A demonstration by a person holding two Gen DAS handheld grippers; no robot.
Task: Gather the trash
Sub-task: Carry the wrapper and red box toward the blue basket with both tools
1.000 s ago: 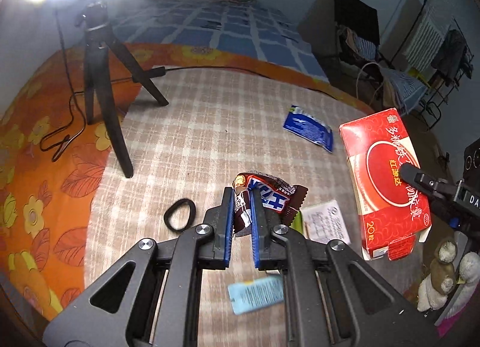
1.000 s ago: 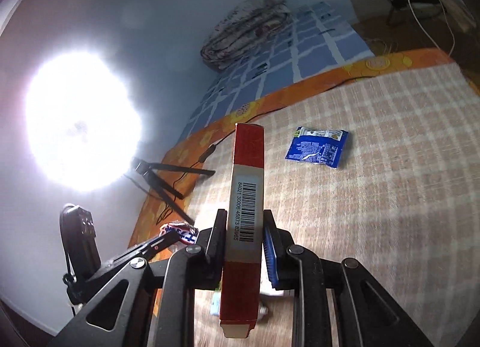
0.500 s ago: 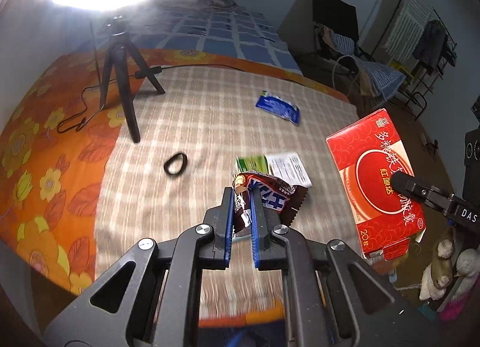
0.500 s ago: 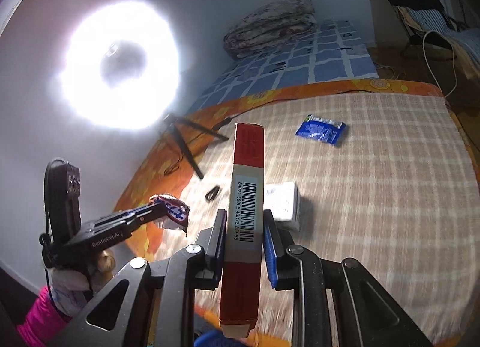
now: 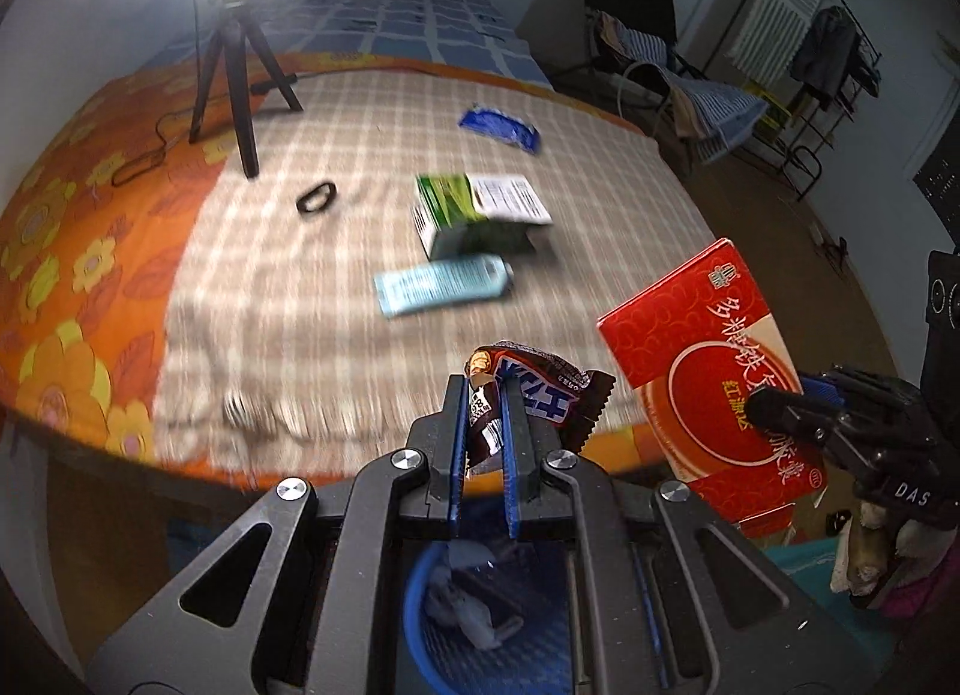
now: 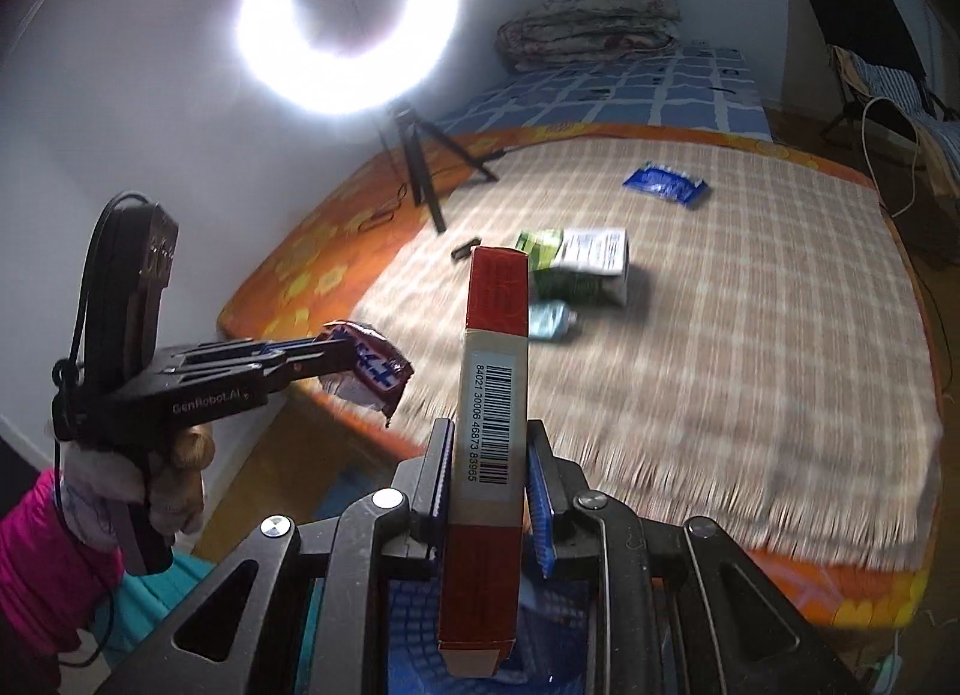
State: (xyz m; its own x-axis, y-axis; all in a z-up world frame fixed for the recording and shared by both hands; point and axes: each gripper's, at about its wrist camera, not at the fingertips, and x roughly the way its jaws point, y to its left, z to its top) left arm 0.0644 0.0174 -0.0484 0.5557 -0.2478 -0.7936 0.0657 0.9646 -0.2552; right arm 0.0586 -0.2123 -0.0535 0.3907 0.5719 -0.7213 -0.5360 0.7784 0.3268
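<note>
Wrapper [image 5: 528,395] pinched in left tool [image 5: 483,389]

Two wrist cameras off the bed's near edge

Each looked forward and downward along its own fingers, across the plaid blanket [image 5: 312,287] toward the tripod [image 6: 423,155]; both views shared the green box [image 5: 474,212], and each caught the other gripper alongside.

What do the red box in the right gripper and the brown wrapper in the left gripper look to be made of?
Red rectangular box: apparently printed cardboard, given its crisp folded edges, barcode label and open end flap. Brown candy wrapper: probably thin glossy plastic film, crumpled, with a zigzag-cut end.
</note>
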